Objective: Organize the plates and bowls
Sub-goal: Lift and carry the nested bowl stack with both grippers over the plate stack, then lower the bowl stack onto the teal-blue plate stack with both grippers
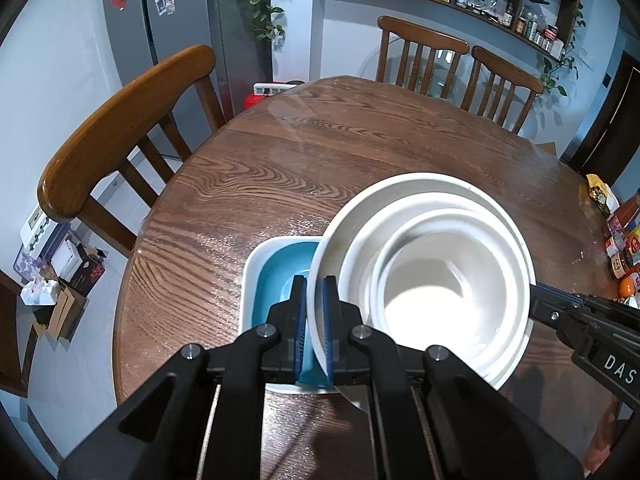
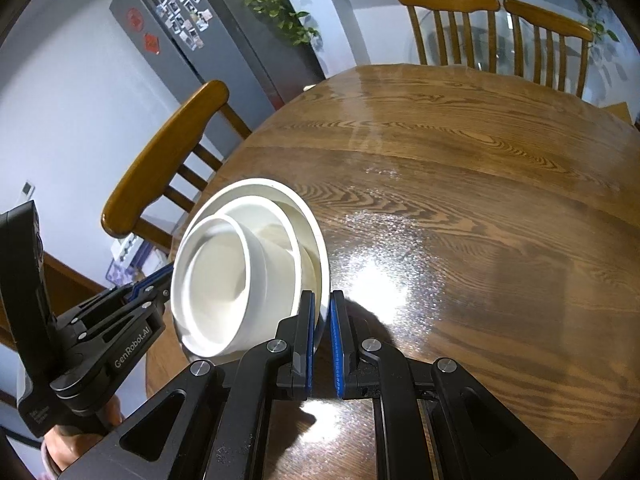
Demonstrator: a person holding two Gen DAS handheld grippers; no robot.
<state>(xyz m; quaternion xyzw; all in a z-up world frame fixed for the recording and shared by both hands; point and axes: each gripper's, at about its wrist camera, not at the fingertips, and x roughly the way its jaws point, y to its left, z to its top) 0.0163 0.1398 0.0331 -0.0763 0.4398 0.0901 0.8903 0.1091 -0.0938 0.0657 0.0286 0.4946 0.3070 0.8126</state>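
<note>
Left gripper [image 1: 315,312] pinches the near rim of the nested white ceramic bowl stack [image 1: 432,272]; right gripper [image 2: 322,332] clamps the opposite rim. Two-sided hold likely keeps the stack level, hovering over the square blue-glazed dish [image 1: 276,276] on the round wooden table [image 1: 320,152], probably for nesting.

Both wrist cameras look down closely from opposite sides, sharing the stacked white bowls [image 1: 440,280] and wooden table [image 2: 480,200].

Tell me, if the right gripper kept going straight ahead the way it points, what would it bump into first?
Probably nothing nearby: beyond the right gripper lies bare wooden table, then a chair at the far edge. Depth is uncertain.
</note>
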